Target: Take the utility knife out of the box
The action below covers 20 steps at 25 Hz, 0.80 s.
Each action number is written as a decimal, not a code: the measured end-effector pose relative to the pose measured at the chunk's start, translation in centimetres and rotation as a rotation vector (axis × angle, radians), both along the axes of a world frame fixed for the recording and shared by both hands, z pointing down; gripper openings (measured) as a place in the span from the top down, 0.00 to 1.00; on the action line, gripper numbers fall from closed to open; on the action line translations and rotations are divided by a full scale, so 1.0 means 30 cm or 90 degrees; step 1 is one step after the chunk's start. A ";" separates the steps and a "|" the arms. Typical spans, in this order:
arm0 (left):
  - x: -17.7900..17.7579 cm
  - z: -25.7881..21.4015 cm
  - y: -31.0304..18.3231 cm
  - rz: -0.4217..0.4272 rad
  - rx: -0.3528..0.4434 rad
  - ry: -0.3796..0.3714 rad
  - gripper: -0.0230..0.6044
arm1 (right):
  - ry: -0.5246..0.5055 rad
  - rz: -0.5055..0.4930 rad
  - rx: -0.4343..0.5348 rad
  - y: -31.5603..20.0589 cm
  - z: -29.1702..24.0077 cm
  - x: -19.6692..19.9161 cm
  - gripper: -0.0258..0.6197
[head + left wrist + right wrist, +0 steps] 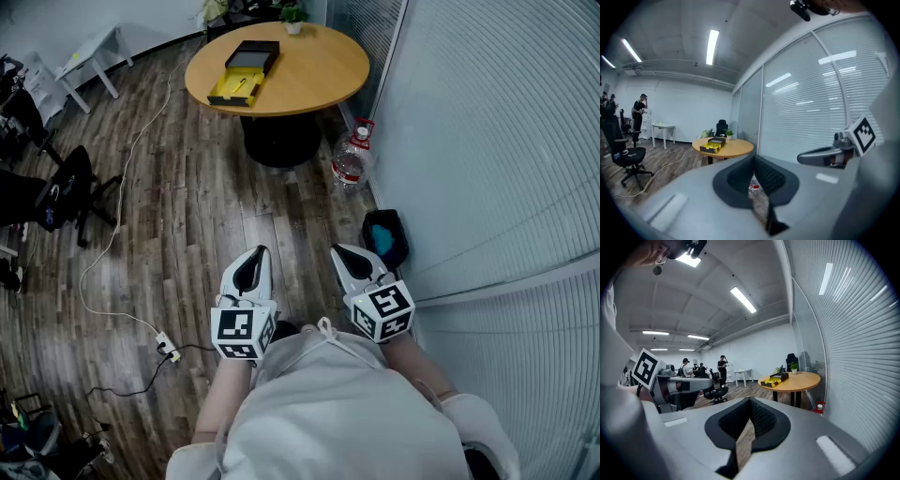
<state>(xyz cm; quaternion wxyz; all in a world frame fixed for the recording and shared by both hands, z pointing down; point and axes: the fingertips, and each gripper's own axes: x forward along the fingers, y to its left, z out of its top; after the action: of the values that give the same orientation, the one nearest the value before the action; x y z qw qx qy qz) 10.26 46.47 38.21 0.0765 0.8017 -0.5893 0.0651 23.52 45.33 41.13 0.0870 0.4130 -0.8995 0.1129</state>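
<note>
An open box [246, 70] lies on the round wooden table [319, 66] far ahead of me, its black lid behind a yellow inlay [234, 88]. The knife is too small to make out there. The box also shows small in the left gripper view [713, 145] and the right gripper view [774, 379]. My left gripper [251, 253] [753, 159] and right gripper [343, 251] [750, 401] are held side by side close to my body, over the floor, well short of the table. Both are shut with nothing between the jaws.
A large water bottle [351, 161] stands on the floor by the table's foot and a dark bag [384, 236] by the blind-covered glass wall [487, 141] on my right. On the left are an office chair [66, 192] and a cable with a power strip [167, 347]. People stand far off [723, 364].
</note>
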 end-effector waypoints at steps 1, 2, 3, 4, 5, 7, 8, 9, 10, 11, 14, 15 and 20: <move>0.003 -0.003 -0.003 0.000 0.000 0.000 0.95 | 0.000 0.001 -0.001 -0.001 -0.002 0.004 0.96; 0.006 -0.005 -0.007 0.000 0.000 0.000 0.95 | 0.000 0.001 -0.001 -0.004 -0.004 0.007 0.96; 0.009 -0.008 -0.012 0.000 -0.001 0.000 0.95 | -0.001 0.002 -0.003 -0.007 -0.004 0.009 0.96; 0.011 -0.008 -0.020 0.000 -0.001 0.001 0.95 | -0.001 0.002 -0.004 -0.011 -0.002 0.010 0.96; 0.013 -0.007 -0.029 0.001 -0.001 0.002 0.95 | -0.001 0.000 -0.007 -0.017 0.001 0.010 0.96; 0.022 0.000 -0.047 0.003 -0.004 0.002 0.95 | 0.000 -0.004 -0.010 -0.027 0.009 0.008 0.96; 0.028 0.004 -0.056 0.005 -0.006 0.001 0.95 | 0.000 -0.007 -0.010 -0.032 0.012 0.008 0.96; 0.034 0.005 -0.065 0.006 -0.007 0.000 0.95 | 0.001 -0.008 -0.011 -0.037 0.013 0.009 0.96; 0.038 0.005 -0.072 0.007 -0.009 0.000 0.95 | 0.001 -0.009 -0.014 -0.041 0.013 0.010 0.96; 0.039 0.005 -0.079 0.007 -0.011 -0.001 0.95 | 0.000 -0.009 -0.020 -0.045 0.015 0.010 0.96; 0.028 0.018 -0.093 0.004 -0.022 -0.010 0.95 | 0.000 -0.003 -0.059 -0.052 0.043 0.007 0.96; 0.018 0.025 -0.096 0.001 -0.027 -0.015 0.95 | -0.001 -0.002 -0.070 -0.052 0.055 0.004 0.96; -0.064 0.053 -0.152 -0.019 -0.045 -0.020 0.95 | -0.016 -0.006 -0.102 -0.091 0.101 -0.029 0.96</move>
<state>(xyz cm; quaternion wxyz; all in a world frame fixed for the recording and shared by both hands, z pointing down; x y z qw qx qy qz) 8.35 41.92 39.82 0.0968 0.7884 -0.5997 0.0972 22.67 42.59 44.15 0.1093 0.3993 -0.8904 0.1892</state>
